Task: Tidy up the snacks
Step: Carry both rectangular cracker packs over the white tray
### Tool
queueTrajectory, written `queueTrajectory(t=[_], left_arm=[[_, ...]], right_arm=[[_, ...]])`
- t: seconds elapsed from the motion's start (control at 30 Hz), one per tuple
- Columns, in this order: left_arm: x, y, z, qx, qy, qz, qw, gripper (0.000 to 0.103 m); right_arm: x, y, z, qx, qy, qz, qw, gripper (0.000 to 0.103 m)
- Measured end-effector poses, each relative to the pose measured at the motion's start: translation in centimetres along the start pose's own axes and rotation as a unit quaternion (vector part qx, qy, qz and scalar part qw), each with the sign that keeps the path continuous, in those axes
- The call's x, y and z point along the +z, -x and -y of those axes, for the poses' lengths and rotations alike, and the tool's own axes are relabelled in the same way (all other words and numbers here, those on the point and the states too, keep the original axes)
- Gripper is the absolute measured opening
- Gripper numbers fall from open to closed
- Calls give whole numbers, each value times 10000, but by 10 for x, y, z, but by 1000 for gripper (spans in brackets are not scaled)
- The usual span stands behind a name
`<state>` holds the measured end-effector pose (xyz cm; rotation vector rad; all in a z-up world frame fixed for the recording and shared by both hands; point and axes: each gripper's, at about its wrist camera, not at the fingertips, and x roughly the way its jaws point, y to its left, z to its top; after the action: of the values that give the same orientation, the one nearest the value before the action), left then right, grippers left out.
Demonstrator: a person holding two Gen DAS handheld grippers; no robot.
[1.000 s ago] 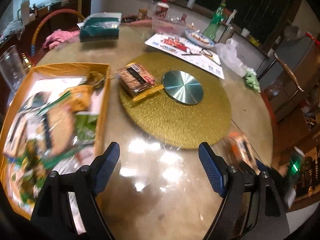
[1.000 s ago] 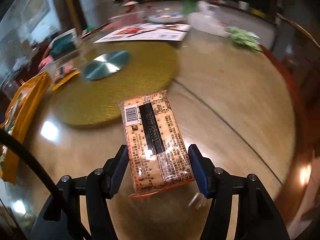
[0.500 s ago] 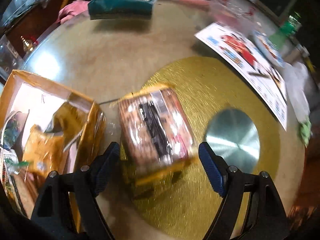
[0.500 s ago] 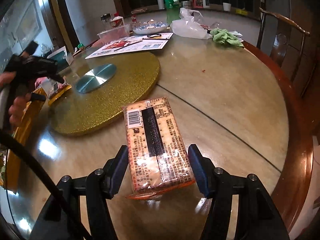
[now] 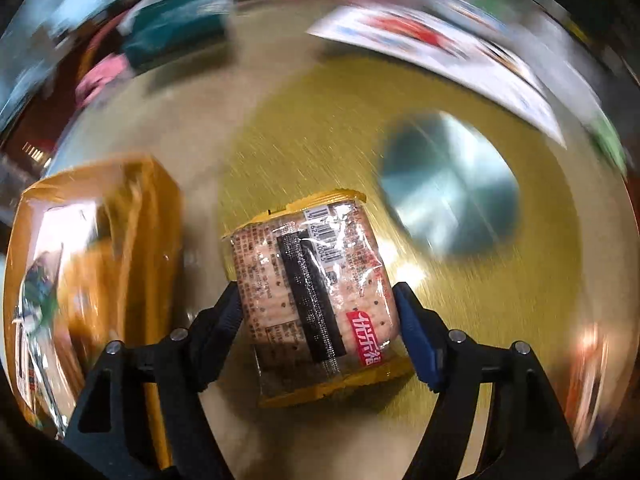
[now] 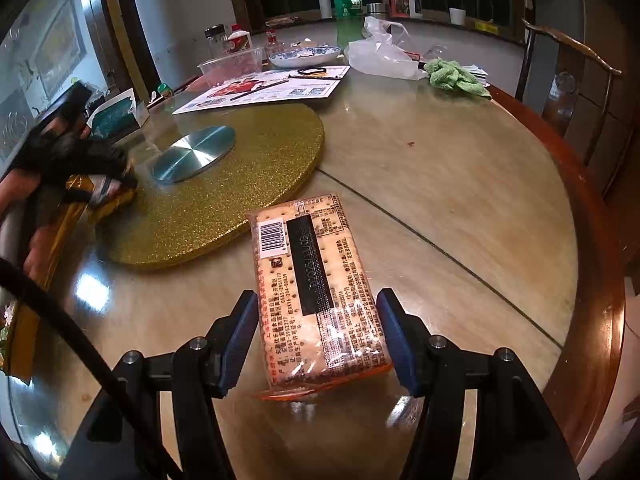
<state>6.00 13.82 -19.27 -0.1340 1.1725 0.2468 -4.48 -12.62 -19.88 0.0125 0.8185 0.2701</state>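
My left gripper (image 5: 318,320) is shut on a yellow-edged cracker pack (image 5: 312,296) over the edge of the gold turntable (image 5: 400,184); both pads press its sides. The open yellow box (image 5: 80,264) with snack bags stands just left of it. In the right wrist view an orange-edged cracker pack (image 6: 316,292) lies on the glass table between the fingers of my right gripper (image 6: 318,336). The pads stand a little off its sides. The left gripper and its pack also show at the far left of that view (image 6: 92,176).
A silver disc (image 6: 194,152) sits in the middle of the gold turntable (image 6: 240,168). A printed sheet (image 6: 264,88), a blue-patterned dish (image 6: 304,54), a plastic bag (image 6: 380,56), a green cloth (image 6: 454,76) and bottles stand at the far side. A teal box (image 5: 176,32) lies beyond the yellow box.
My left gripper moved forward to the yellow-edged pack and closed on it. My right gripper stayed around the orange-edged pack with its jaws the same width.
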Motion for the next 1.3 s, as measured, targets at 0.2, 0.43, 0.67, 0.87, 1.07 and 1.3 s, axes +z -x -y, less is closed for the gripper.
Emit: queueTrajectory(t=[0.2,0.43,0.67,0.87,1.07,1.3], left_arm=[[-124,52,30,-629,-1296,-7,9896,74],[-191,78,23,-663,-1359,199,9883,76],[-179,71,23,-562,-1018,408,9924,83],[-180,73,26,-560,-1067,673,9904,70],[-194,82,13,-1084,-912,779,9868,69],[-197,115,-23,-1435,-399,1088,9828,69]], right_arm=[[0,-1,-1,-39,31,-12,10000,61],[-1,0,-3,-86,71,-23,9999,62],[-1,-1,-5,-80,84,-32,9999,64],[-1,1,-2,-49,-27,20,10000,58],[-3,7,-8,381,171,117,9991,55],[-4,14,-12,1088,-8,90,9940,55]])
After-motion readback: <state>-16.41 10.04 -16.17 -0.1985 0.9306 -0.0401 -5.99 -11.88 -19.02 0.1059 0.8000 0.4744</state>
